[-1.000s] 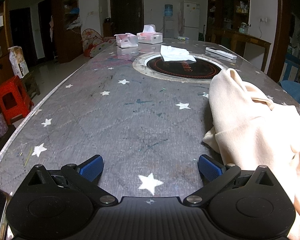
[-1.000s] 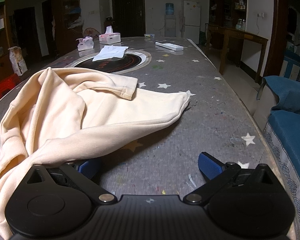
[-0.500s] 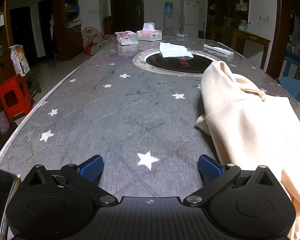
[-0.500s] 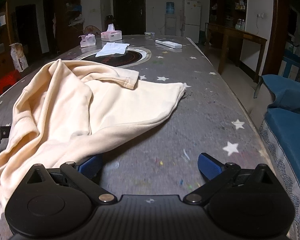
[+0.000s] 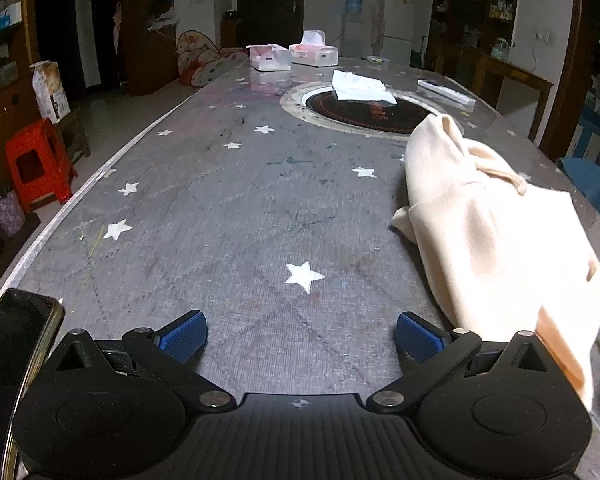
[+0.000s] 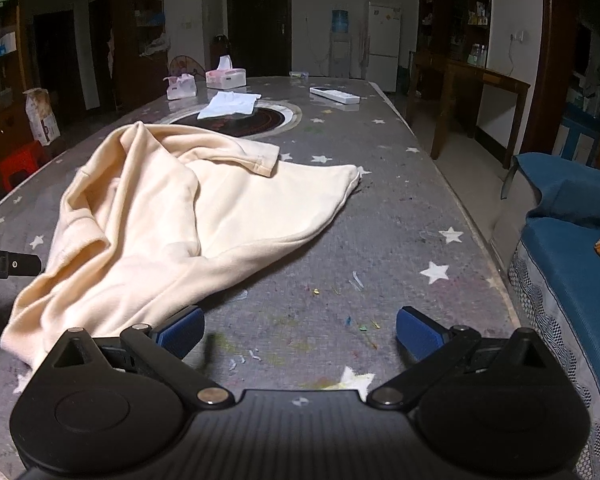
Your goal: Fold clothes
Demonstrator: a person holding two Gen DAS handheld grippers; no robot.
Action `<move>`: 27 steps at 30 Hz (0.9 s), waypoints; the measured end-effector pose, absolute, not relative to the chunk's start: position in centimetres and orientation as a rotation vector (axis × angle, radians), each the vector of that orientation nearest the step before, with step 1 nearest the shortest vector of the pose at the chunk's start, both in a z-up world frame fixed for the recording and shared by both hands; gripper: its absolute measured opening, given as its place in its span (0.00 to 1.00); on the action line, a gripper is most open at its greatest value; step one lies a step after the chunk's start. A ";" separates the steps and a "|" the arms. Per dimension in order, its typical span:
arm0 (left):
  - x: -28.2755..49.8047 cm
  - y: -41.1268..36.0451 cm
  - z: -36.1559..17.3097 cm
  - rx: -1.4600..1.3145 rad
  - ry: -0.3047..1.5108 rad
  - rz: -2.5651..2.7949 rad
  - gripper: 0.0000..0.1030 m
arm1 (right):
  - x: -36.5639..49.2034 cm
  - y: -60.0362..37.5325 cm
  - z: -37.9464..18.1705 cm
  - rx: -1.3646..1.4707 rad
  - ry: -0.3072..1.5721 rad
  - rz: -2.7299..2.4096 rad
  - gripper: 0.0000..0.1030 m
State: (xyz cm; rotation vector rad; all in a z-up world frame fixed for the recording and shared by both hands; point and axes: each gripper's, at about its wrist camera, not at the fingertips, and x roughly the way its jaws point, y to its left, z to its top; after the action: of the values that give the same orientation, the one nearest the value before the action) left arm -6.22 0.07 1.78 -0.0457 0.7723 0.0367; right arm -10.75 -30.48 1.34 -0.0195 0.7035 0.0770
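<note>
A cream sweatshirt (image 5: pixel 492 232) lies crumpled on the grey star-patterned table (image 5: pixel 220 208), to the right in the left wrist view. In the right wrist view the same sweatshirt (image 6: pixel 188 216) spreads across the left and middle, one sleeve cuff folded over its far side. My left gripper (image 5: pixel 302 338) is open above bare table, its right finger beside the garment's near edge. My right gripper (image 6: pixel 300 334) is open too, with the garment's near hem just past its left finger (image 6: pixel 180 330). Neither holds anything.
A black phone (image 5: pixel 16 344) lies at the table's near left edge. Farther back are a round inset hob (image 5: pixel 364 110) with a white cloth (image 5: pixel 360 88), two tissue boxes (image 5: pixel 292 56) and a remote (image 6: pixel 334 95). A blue sofa (image 6: pixel 572 248) stands right; a red stool (image 5: pixel 36 164) left.
Both grippers have drawn back toward the table's near end, so the sweatshirt sits farther ahead. The cloth no longer drapes over the right gripper's left finger. The phone has come into view.
</note>
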 end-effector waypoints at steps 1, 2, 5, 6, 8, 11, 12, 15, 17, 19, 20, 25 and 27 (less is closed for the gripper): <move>-6.4 0.0 2.0 -0.045 0.768 0.037 1.00 | -10.9 -30.4 1.4 -0.019 0.702 0.079 1.00; -6.5 0.0 2.1 -0.044 0.764 0.037 1.00 | -11.0 -30.3 1.5 -0.021 0.701 0.081 1.00; -6.7 -0.1 2.6 -0.043 0.757 0.032 1.00 | -11.2 -29.9 1.7 -0.025 0.698 0.083 1.00; -6.8 -0.2 2.8 -0.044 0.755 0.028 1.00 | -11.4 -29.8 1.8 -0.025 0.697 0.084 1.00; -7.1 -0.3 3.0 -0.045 0.752 0.020 1.00 | -11.6 -29.7 1.9 -0.023 0.694 0.086 1.00; -7.5 -0.7 3.4 -0.040 0.748 0.007 1.00 | -12.1 -29.4 2.2 -0.024 0.687 0.091 1.00; -7.7 -0.8 3.5 -0.039 0.745 0.002 1.00 | -12.2 -29.3 2.3 -0.025 0.684 0.093 1.00; -8.2 -1.2 3.9 -0.036 0.740 -0.008 1.00 | -12.6 -29.1 2.6 -0.026 0.675 0.100 1.00; -8.5 -1.5 4.2 -0.030 0.735 -0.013 1.00 | -12.9 -28.9 2.9 -0.027 0.668 0.107 1.00; -8.8 -1.7 4.4 -0.027 0.732 -0.015 1.00 | -13.2 -28.7 3.0 -0.026 0.664 0.113 1.00; -8.9 -1.8 4.5 -0.025 0.731 -0.016 1.00 | -13.3 -28.6 3.1 -0.025 0.662 0.117 1.00; -9.6 -2.6 5.0 -0.014 0.725 -0.026 1.00 | -13.9 -28.1 3.3 -0.024 0.656 0.131 1.00; -9.8 -3.0 5.1 -0.007 0.726 -0.030 1.00 | -14.0 -27.8 3.3 -0.026 0.654 0.138 1.00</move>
State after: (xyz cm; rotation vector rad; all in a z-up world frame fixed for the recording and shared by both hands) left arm -9.85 -2.96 5.06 -0.0069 0.7265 -0.0302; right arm -14.05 -27.81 3.31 -0.0258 0.6545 0.1379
